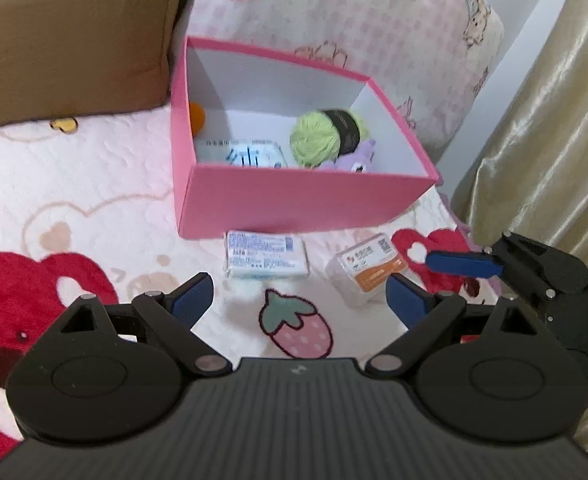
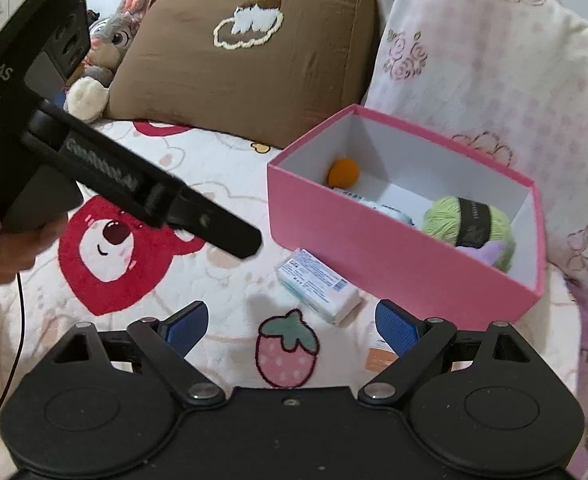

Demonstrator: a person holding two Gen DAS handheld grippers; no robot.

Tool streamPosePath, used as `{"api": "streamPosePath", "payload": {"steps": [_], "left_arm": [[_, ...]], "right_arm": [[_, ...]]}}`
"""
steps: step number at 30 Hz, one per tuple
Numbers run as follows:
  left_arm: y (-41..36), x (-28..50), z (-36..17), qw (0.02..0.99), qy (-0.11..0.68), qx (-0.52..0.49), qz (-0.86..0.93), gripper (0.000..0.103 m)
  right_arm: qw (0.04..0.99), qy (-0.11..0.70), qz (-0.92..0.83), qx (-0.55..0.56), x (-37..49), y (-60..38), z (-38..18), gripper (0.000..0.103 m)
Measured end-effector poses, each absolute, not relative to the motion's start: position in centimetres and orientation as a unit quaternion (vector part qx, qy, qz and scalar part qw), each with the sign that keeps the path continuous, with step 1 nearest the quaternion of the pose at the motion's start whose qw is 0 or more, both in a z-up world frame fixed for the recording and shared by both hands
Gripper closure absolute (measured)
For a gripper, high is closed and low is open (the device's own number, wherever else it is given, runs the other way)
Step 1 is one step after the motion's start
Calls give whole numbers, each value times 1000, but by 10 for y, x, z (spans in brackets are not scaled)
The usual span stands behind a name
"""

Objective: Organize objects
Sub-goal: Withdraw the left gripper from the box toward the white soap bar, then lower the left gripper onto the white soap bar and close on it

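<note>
Both the left gripper (image 1: 299,300) and the right gripper (image 2: 292,322) stand wide open, holding nothing. Just ahead of them on the bed (image 1: 94,208), the tissue pack (image 1: 267,256) lies flat before the pink box (image 1: 294,204), its long axis running crosswise to the left gripper.

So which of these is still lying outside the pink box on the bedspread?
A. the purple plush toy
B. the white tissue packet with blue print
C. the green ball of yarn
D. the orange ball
B: the white tissue packet lies on the bedspread just in front of the pink box, while the yarn, orange ball and purple toy sit inside it.
</note>
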State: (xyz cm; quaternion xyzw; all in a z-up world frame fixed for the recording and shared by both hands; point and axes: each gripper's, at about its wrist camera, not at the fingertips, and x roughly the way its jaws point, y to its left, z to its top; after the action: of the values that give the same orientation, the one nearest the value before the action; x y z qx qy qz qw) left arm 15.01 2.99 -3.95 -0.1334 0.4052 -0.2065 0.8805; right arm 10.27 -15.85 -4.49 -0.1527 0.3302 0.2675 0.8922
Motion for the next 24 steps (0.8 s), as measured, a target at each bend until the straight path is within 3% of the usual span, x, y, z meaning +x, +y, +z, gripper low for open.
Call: {"api": "streamPosePath", "payload": {"steps": [16,18,21,23,24], "left_arm": [[25,181,-103,887,387,-146,-204,13],[26,186,-109,887,385,-153,-203,17],[28,193,-119,886,382,-166,-202,29],[28,196,-123,887,380,-172,-199,44],[28,198,-125,886,381,-174,-198,45]], "right_arm": [[900,325,252,-146,137,-132,-114,10],[900,327,251,-144,140,-129,-119,10],[898,336,246,-141,148,-126,-128,10],[897,344,242,-139,154,-124,-134,10],[896,349,239,-139,156,-124,-136,10]]}}
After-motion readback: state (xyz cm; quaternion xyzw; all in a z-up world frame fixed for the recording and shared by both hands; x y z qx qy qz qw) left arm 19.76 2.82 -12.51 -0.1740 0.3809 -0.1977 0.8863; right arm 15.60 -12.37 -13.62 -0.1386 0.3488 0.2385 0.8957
